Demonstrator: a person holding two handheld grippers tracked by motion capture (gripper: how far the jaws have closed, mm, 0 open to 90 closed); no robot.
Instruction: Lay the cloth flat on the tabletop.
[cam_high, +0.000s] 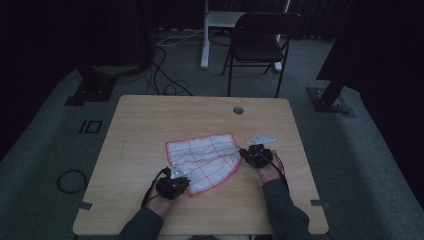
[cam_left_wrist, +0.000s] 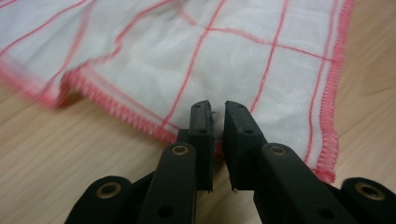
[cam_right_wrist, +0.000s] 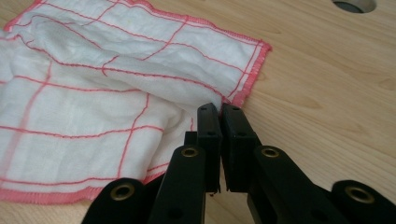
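Wooden table (cam_high: 150, 125): cloth (cam_high: 205, 157) between left tool (cam_left_wrist: 217, 109), right tool (cam_right_wrist: 219, 109).

The left gripper (cam_left_wrist: 218, 114) reached its two black jaws over the red-stitched hem of a white cloth (cam_left_wrist: 243, 60) with a red grid. The jaws stood nearly together, a narrow gap between their tips, with the hem passing between them. Beyond the jaws the cloth spread away; wooden tabletop (cam_left_wrist: 60, 154) showed beside them.

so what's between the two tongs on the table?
The white cloth with red grid lines spans the gap in the high view: left tongs at its near edge, right tongs pinching its right edge.
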